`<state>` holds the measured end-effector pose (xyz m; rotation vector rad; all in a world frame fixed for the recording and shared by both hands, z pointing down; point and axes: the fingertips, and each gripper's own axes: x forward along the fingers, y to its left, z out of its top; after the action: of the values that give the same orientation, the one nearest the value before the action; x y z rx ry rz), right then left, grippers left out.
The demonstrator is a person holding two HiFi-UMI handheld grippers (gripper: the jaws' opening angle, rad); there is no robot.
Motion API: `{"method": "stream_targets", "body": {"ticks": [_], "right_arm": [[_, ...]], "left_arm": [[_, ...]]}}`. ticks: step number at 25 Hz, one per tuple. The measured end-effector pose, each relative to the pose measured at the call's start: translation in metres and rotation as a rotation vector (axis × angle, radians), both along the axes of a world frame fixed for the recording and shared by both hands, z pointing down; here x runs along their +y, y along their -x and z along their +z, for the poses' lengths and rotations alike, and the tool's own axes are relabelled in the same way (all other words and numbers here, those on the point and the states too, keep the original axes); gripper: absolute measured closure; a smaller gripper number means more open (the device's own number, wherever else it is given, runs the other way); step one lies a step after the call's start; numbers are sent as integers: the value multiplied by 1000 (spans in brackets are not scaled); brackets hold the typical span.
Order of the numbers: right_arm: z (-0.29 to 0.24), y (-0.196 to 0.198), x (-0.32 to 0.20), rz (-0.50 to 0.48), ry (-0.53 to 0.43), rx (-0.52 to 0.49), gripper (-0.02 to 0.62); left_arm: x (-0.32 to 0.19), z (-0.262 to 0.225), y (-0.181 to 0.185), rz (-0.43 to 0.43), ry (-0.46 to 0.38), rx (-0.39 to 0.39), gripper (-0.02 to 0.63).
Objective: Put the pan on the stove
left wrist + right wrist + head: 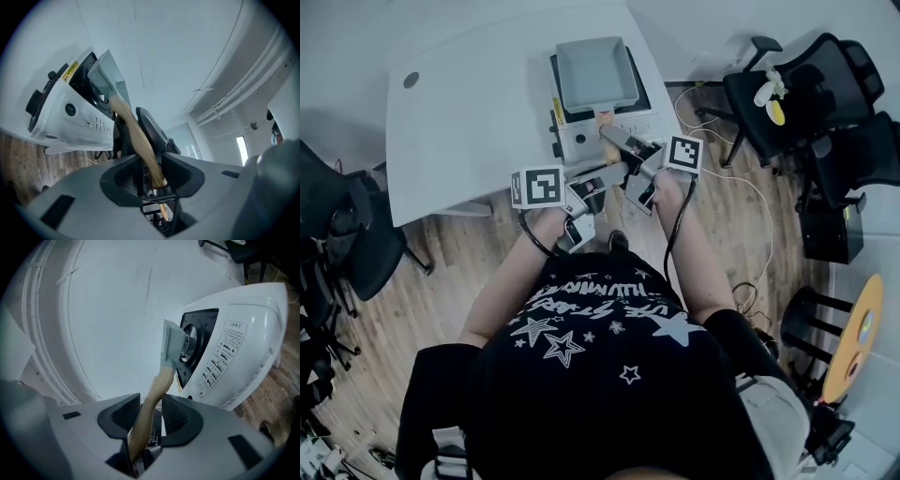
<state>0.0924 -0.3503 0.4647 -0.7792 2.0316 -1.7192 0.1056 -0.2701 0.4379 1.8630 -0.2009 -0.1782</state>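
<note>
Head view: high above the person, facing steeply down. The stove (581,141) sits up-frame at mid distance, on a corner of the desk (469,112), with floor all round.

Left gripper view: low and very close behind its jaws, rolled sideways, looking along the handle (136,136). The stove tilts away up-left of it.

Right gripper view: just as close, rolled the other way, with the stove right of the handle.

Shared by all three: stove, pan (595,70), handle. Both gripper views face the stove from the handle end.

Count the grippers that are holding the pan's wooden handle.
2. The left gripper and the right gripper both clamp the handle, side by side in front of the stove.
</note>
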Motion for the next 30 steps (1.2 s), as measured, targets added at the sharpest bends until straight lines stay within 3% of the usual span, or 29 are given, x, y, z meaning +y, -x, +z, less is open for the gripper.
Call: {"method": "stream_targets", "body": {"ticks": [11,30], "right_arm": [[8,-18,-7,-84,19,-38,451],[21,-26,-8,-134,15,-70,445]], "left_arm": [[-9,7,-24,-93,20,-35,474],[-13,20,-35,-131,47,-69,474]]}}
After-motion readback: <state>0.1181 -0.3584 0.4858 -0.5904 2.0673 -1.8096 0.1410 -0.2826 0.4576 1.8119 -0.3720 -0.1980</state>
